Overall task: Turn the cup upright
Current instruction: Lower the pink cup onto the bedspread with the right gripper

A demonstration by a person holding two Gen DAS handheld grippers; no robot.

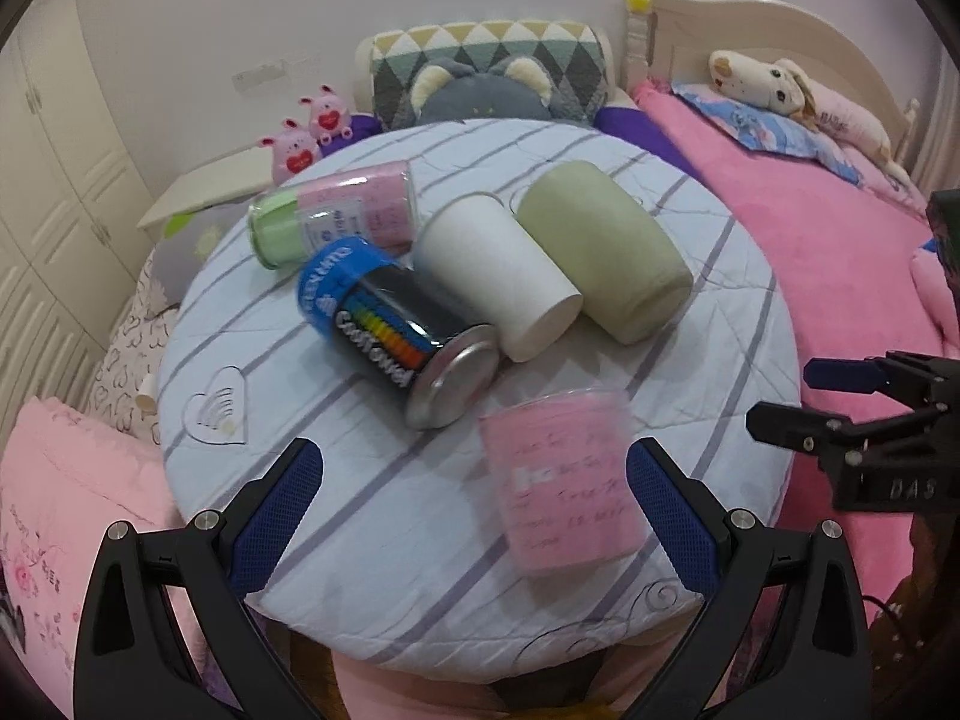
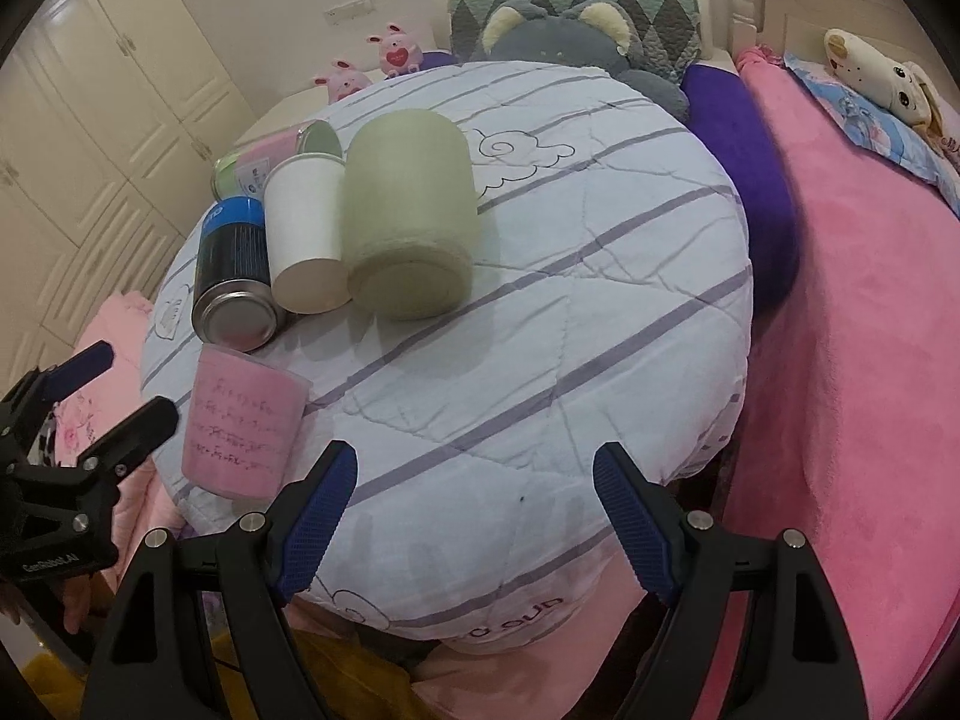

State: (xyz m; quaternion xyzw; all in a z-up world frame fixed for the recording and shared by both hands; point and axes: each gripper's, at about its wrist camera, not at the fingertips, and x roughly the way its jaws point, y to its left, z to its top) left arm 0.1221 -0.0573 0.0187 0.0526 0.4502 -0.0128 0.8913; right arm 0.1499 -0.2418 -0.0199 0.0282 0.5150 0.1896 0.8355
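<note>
A pink cup with writing (image 1: 561, 480) (image 2: 243, 423) stands on the round striped cushion (image 1: 372, 540) (image 2: 540, 360) near its front edge, wider end up. Behind it lie a black can with a blue cap (image 1: 396, 324) (image 2: 234, 276), a white paper cup (image 1: 498, 276) (image 2: 306, 240), a green cup (image 1: 600, 246) (image 2: 408, 210) and a clear pink-and-green cup (image 1: 336, 213) (image 2: 264, 162), all on their sides. My left gripper (image 1: 474, 510) is open, its fingers either side of the pink cup without touching. My right gripper (image 2: 474, 516) is open and empty over the cushion's front edge.
A pink bed (image 1: 840, 252) (image 2: 870, 300) lies to the right, with plush toys and pillows behind the cushion. White cupboards (image 2: 90, 150) stand at the left. Each gripper shows in the other's view: the right one (image 1: 840, 414), the left one (image 2: 120, 396).
</note>
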